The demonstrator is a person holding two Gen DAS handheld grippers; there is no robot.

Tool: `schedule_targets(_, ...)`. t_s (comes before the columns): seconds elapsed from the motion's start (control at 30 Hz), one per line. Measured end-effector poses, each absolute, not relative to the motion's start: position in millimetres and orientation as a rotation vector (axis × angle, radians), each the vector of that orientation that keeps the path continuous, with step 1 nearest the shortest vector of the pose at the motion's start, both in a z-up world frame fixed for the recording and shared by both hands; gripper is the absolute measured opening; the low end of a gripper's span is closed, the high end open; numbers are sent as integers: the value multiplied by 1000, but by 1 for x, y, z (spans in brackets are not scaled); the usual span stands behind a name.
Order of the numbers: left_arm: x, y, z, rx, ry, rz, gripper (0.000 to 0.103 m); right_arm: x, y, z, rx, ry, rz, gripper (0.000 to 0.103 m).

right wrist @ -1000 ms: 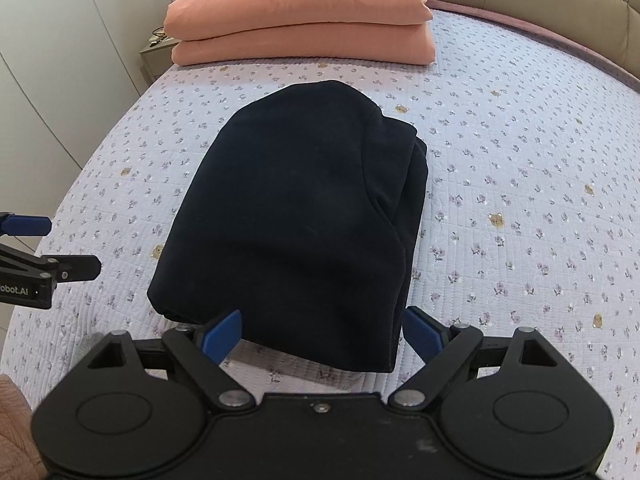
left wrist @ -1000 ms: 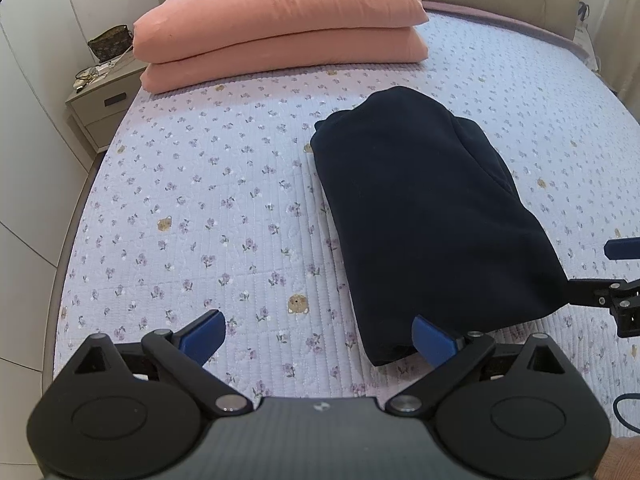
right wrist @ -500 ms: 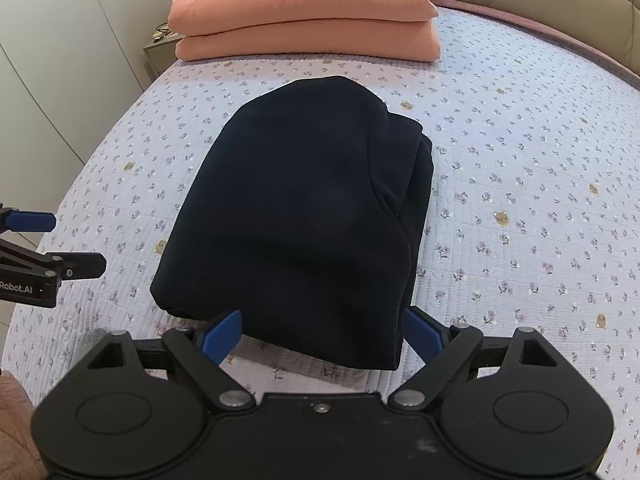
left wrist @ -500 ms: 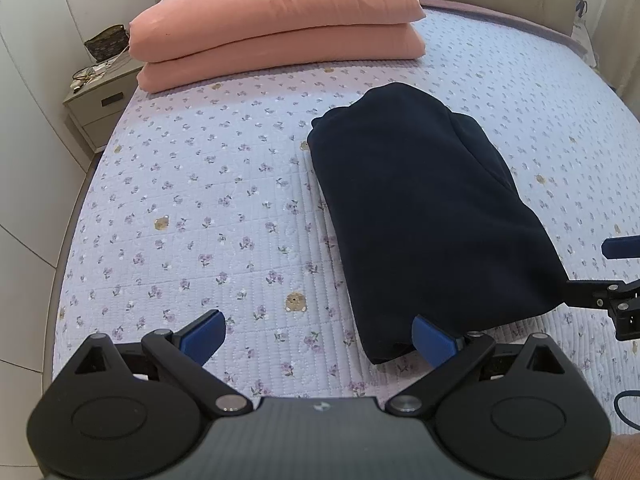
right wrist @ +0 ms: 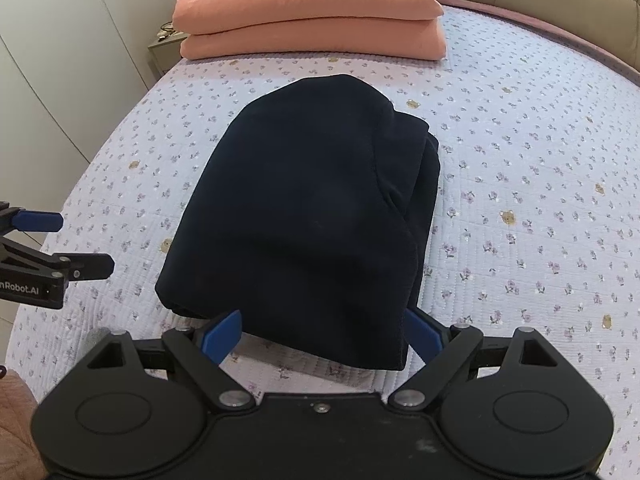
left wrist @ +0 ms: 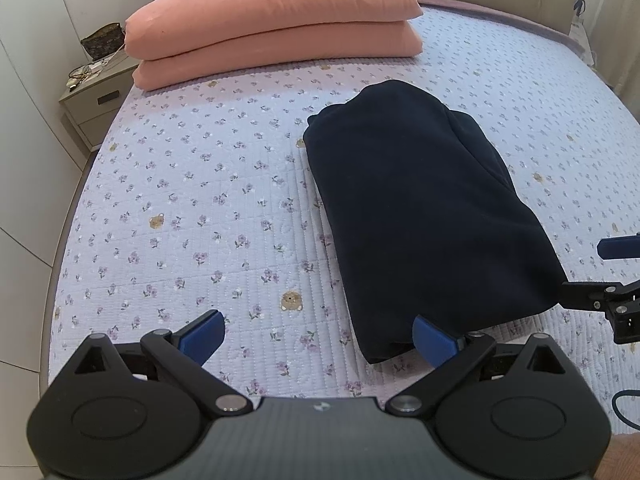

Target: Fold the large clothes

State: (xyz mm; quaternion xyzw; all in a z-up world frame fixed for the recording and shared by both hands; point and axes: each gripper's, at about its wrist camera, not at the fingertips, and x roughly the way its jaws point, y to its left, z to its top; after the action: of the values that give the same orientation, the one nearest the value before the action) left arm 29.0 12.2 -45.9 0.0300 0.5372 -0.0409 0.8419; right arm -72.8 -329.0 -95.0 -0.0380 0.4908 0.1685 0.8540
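The dark garment (right wrist: 308,216) lies folded into a thick packet on the bed (left wrist: 192,200), its near edge right in front of my claws. Its long axis runs away from me toward the pink pillows (left wrist: 276,20), with the rounded end pointing at them. My right claw (right wrist: 320,336) is spread wide, straddling the near edge and gripping nothing; my left claw (left wrist: 316,338) is likewise released, by the near left corner. I judge the risk to be snagging only the top layer: the stacked edges on the right would slide and the packet would unfold.
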Motion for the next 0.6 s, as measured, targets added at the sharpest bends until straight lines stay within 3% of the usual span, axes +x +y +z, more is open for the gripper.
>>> schedule_targets(0.6,29,11,-44,75,1116,-81,103,-73,-327,-98,-87,1043,354,103)
